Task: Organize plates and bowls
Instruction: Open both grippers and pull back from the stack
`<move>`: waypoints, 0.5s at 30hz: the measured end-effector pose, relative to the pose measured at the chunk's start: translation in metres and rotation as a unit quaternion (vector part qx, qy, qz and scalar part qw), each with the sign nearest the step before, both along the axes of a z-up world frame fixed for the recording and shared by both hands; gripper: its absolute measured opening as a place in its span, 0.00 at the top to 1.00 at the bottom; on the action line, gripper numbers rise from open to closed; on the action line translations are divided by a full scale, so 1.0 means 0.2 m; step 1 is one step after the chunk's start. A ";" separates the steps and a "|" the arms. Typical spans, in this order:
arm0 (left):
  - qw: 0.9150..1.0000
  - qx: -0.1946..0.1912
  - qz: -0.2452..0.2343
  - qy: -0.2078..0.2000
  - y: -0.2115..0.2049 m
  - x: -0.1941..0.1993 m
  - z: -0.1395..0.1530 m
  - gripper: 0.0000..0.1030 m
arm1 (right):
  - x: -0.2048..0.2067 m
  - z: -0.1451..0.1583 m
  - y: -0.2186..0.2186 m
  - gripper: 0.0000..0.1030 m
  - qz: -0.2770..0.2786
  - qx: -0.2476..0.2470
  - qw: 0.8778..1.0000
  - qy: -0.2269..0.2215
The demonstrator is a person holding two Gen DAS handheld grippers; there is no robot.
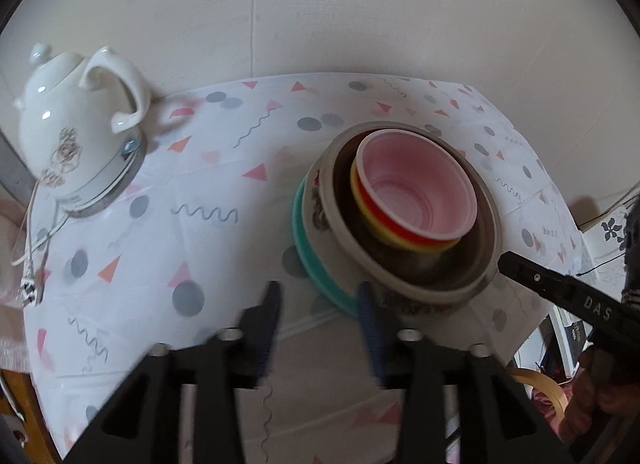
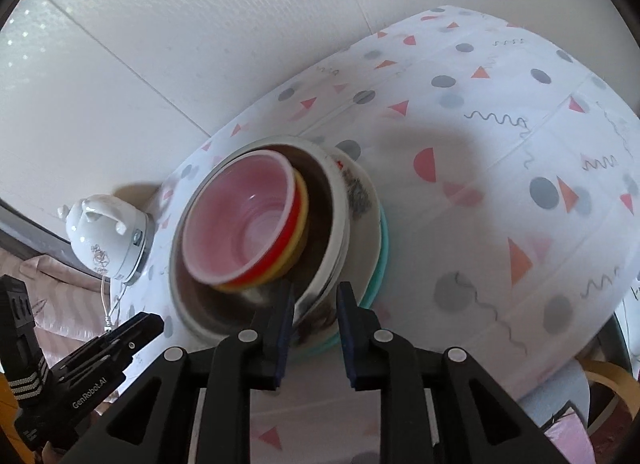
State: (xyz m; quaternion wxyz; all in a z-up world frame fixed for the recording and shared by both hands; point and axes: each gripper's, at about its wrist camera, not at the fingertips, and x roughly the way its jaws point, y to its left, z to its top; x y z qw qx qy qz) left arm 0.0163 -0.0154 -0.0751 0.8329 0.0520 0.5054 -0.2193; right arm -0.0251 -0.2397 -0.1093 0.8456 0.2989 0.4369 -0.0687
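A home dining spot: patterned tablecloth (image 1: 208,200), white electric kettle (image 1: 76,132), and wallpapered wall (image 1: 320,4).

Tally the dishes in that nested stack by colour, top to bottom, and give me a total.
Pink bowl: 1
Red bowl: 1
Yellow bowl: 1
Steel bowl: 1
White patterned bowl: 1
Teal plate: 1
Total: 6 that I can tell apart; any more nested inside would be hidden.

Both wrist cameras look down along their tongs, close in from opposite sides, sharing the bowl stack (image 1: 404,216) and kettle (image 2: 106,238).
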 end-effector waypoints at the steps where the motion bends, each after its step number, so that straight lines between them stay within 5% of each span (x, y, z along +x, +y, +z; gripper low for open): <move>1: 1.000 0.000 0.003 -0.005 0.02 -0.02 0.01 0.47 | -0.01 0.01 0.02 0.79 0.002 -0.005 1.000 -0.001; 15: 0.998 0.007 0.033 -0.044 0.18 -0.21 0.10 0.16 | -0.18 0.09 0.34 0.66 0.044 -0.068 0.996 -0.024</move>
